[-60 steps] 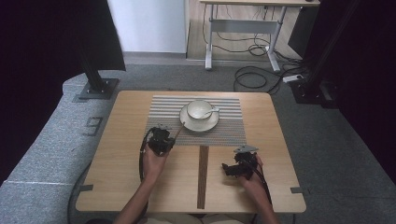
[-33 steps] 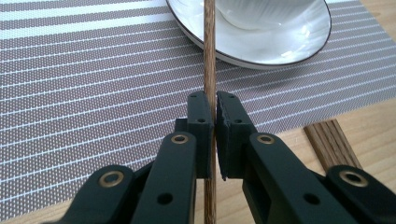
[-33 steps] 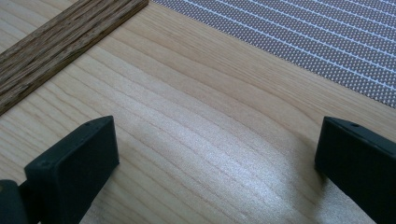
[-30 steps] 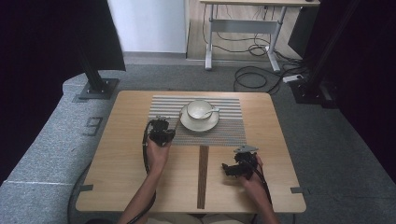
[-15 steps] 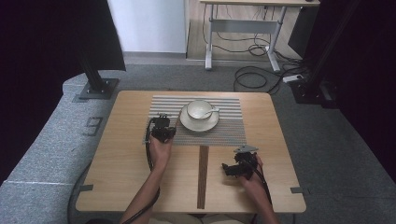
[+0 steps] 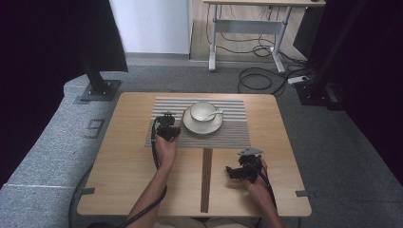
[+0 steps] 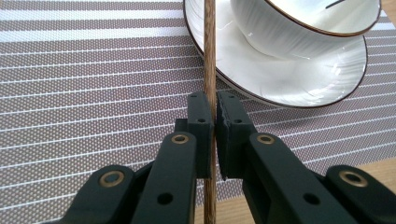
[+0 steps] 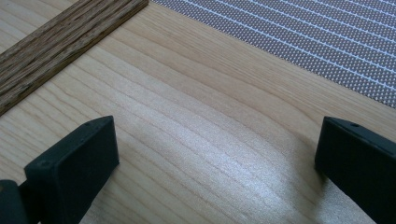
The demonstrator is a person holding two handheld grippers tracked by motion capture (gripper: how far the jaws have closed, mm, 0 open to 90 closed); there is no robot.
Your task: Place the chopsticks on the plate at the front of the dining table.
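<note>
the left gripper (image 7: 212,109) is clamped on a thin wooden stick (image 7: 209,56) just left of the saucer (image 6: 203,124); the right gripper (image 8: 219,154) sits wide open and empty on the table (image 6: 119,171), well short of the saucer. likely step: carrying the stick to the cup (image 6: 203,112). next calls for setting it gently. a striped placemat (image 6: 233,135) lies under the saucer; a desk (image 6: 247,19) stands beyond.
</note>
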